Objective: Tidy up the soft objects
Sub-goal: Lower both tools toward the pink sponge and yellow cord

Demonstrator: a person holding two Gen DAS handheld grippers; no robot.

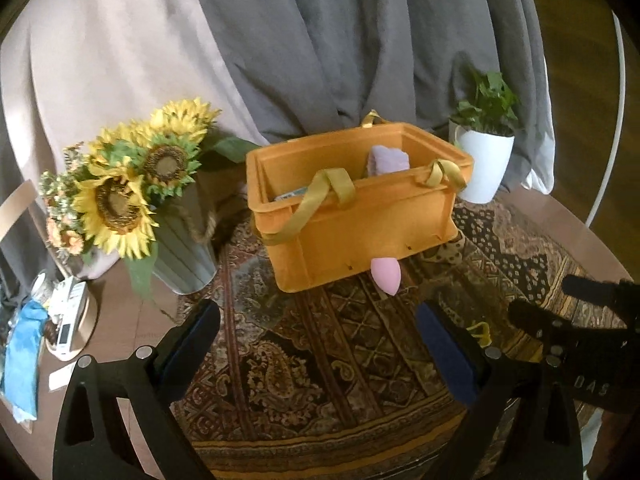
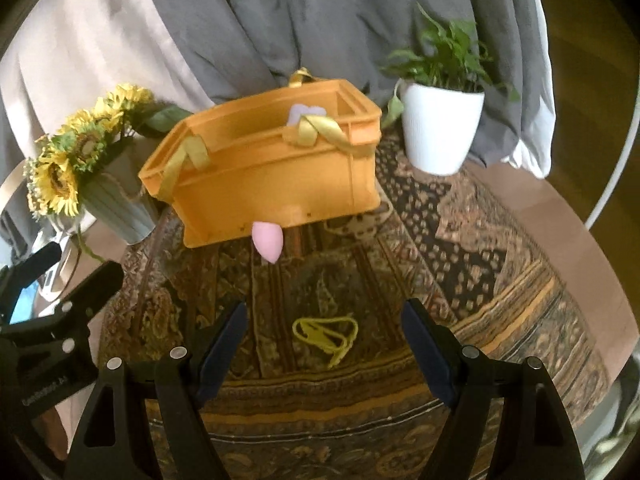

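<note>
Pink sponge (image 2: 267, 245) lies against orange basket's (image 2: 280, 184) near wall, long axis tilted, tip toward camera. Yellow string (image 2: 325, 334) lies on rug (image 2: 460, 264), apart. Left gripper (image 1: 320, 344) and right gripper (image 2: 323, 340) both wide, empty; open rug between

The orange box (image 1: 360, 236) looks like matt felt or soft cloth, with glossy satin-like ribbon handles (image 1: 320, 196). The pink sponge (image 1: 385, 276) is smooth and matt. A lilac spongy block (image 1: 388, 160) inside looks soft and rough. The patterned rug (image 1: 320, 360) is woven cloth. The yellow string (image 2: 324, 334) looks like thin cord. The white pot (image 2: 438, 128) is smooth, faintly ribbed. Grey curtains (image 1: 340, 40) are matt cloth. Each hand-held gripper (image 2: 324, 344) is matt black plastic with metal pins.
</note>
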